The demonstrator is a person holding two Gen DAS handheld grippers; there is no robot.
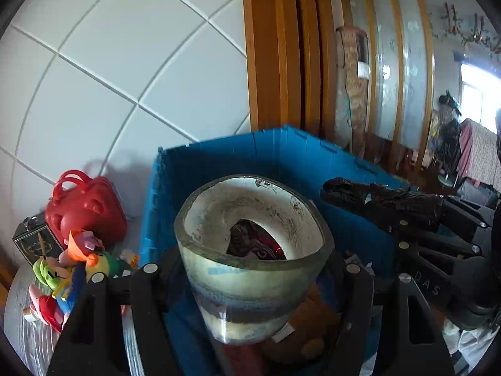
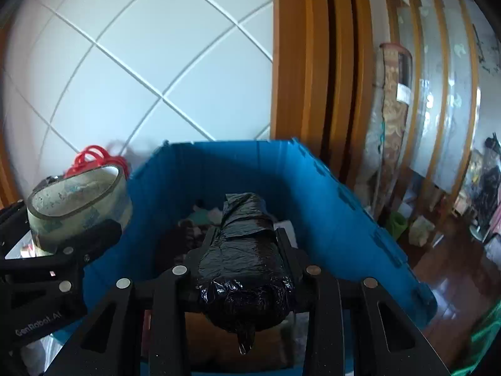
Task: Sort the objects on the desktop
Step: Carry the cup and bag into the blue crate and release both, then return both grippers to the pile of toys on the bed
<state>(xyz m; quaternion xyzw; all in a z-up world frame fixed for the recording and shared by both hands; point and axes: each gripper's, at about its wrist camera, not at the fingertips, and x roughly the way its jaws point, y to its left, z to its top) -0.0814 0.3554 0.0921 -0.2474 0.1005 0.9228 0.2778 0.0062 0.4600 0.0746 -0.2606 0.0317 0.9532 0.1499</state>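
My left gripper (image 1: 250,269) is shut on a big roll of clear tape (image 1: 250,250), held up over the blue bin (image 1: 219,159). The same tape roll (image 2: 78,206) shows at the left of the right wrist view, in the left gripper. My right gripper (image 2: 245,247) is shut on a roll of black plastic bags (image 2: 244,257), also above the blue bin (image 2: 328,206). In the left wrist view the black roll (image 1: 375,197) and right gripper sit to the right of the tape. Cloth and soft things lie in the bin's bottom.
A red toy case (image 1: 84,206), a dark box (image 1: 34,241) and colourful plastic toys (image 1: 69,269) lie left of the bin on a pale cloth. A white tiled wall stands behind, a wooden door frame (image 1: 275,47) at the right, dark wooden floor (image 2: 444,269) beyond.
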